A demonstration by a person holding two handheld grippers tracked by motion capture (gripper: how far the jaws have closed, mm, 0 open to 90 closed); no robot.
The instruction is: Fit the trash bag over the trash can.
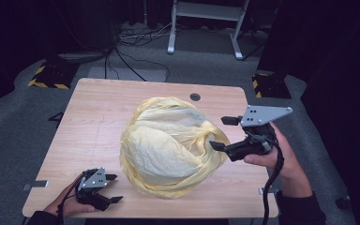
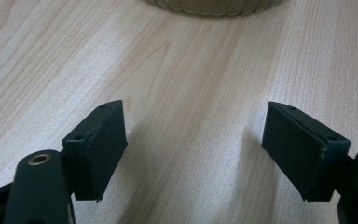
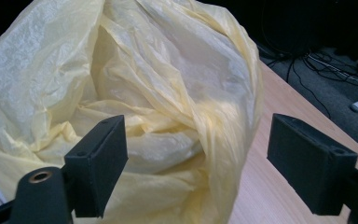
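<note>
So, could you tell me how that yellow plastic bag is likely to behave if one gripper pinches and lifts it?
The yellow plastic bag looks thin, creased and translucent, so it would probably crumple and sag rather than hold shape. Its puffed form suggests mostly air, so likely light. The right gripper, open at its gathered side, may find the film slippery.

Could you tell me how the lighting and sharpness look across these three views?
High view: table lit, surroundings almost black, slightly soft. Left gripper view: even light, wood grain crisp, soft shadows beside the open left gripper. Right gripper view: yellow bag bright with a mild sheen, the background floor dark behind the open right gripper.
</note>
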